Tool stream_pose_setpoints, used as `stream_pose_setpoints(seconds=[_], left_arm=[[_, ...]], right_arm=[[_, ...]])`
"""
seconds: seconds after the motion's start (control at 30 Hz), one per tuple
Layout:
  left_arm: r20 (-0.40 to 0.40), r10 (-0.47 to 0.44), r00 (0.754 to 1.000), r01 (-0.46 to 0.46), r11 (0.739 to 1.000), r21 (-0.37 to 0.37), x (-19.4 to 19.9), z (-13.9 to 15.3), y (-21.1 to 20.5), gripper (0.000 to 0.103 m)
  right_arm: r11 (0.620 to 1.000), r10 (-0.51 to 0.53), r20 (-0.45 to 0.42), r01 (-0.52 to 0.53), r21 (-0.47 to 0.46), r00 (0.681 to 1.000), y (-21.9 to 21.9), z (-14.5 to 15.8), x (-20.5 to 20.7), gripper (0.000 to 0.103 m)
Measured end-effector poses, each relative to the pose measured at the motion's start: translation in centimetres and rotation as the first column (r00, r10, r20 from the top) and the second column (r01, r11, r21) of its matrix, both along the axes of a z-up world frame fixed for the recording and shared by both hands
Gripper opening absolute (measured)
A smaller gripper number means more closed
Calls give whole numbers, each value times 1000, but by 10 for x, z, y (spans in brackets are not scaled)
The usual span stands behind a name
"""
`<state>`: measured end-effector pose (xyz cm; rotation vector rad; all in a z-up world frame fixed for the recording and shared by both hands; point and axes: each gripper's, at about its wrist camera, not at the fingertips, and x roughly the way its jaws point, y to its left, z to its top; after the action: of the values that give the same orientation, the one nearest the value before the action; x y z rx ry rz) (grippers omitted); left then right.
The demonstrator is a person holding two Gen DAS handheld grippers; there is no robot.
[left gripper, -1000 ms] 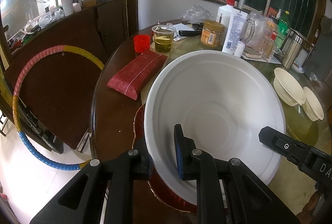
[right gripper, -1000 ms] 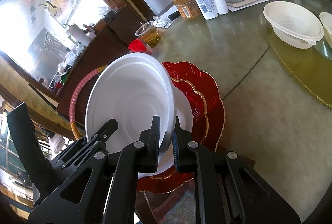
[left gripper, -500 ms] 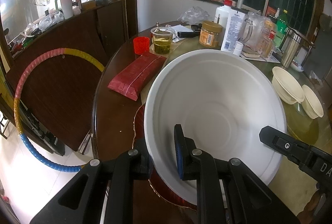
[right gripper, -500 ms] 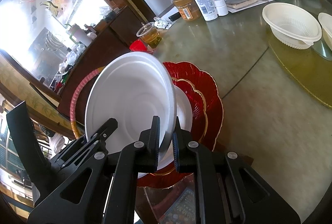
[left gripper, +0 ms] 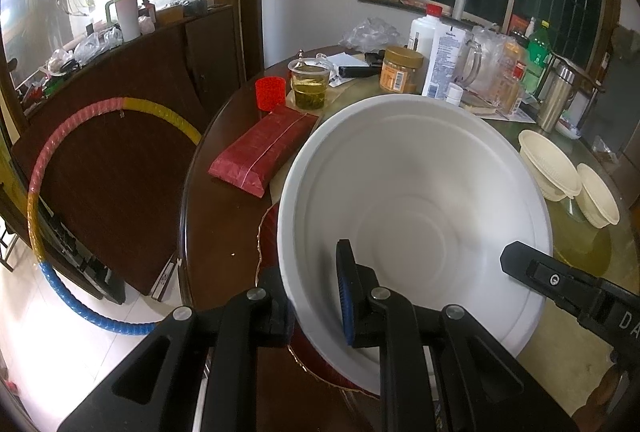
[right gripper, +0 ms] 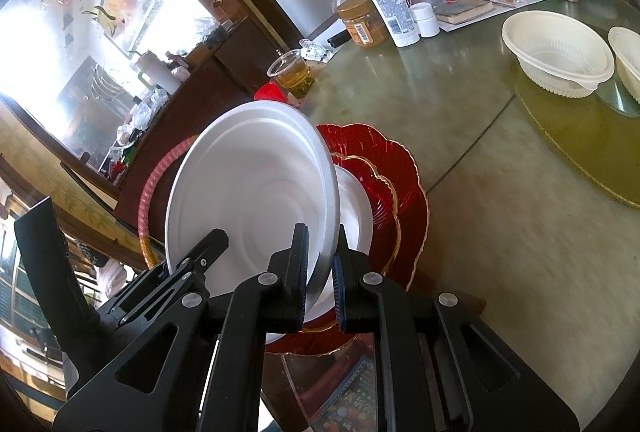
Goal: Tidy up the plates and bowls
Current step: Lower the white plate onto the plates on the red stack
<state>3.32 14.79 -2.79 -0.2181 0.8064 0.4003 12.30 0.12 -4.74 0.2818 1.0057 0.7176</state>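
A white foam plate (left gripper: 416,208) is held tilted above the table, gripped on both sides. My left gripper (left gripper: 316,296) is shut on its near rim. My right gripper (right gripper: 320,272) is shut on the same white plate (right gripper: 248,192) at its other edge. Below it a stack of red scalloped plates (right gripper: 396,184) with a small white plate (right gripper: 356,208) on top lies on the table; their red edge shows in the left wrist view (left gripper: 272,228). Two cream bowls (left gripper: 548,168) (right gripper: 556,52) stand at the right.
A red packet (left gripper: 264,152), a red cup (left gripper: 270,93) and a cup of tea (left gripper: 309,88) stand to the left. Jars, bottles and a steel flask (left gripper: 554,100) crowd the table's back. A hoop (left gripper: 40,192) leans on the sideboard beyond the table edge.
The white plate stays clamped by both grippers. Both views have shifted only slightly; the plate seems a little higher over the red stack.
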Motion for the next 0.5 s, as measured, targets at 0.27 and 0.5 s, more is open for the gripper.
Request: stream_pose_setpoints(seconds=[0.27,0.5], left_arm=[[-18,4,1000,-4,1000,-5,2,-3,2,18],[-20,9,1000,-10,1000,-16,3,2,3,36]], right_arm=[[1000,-2,-5,2,-4,1000,-1,-1,0,11],[1000,-19,-11,19,10,1000,-7,2,0,20]])
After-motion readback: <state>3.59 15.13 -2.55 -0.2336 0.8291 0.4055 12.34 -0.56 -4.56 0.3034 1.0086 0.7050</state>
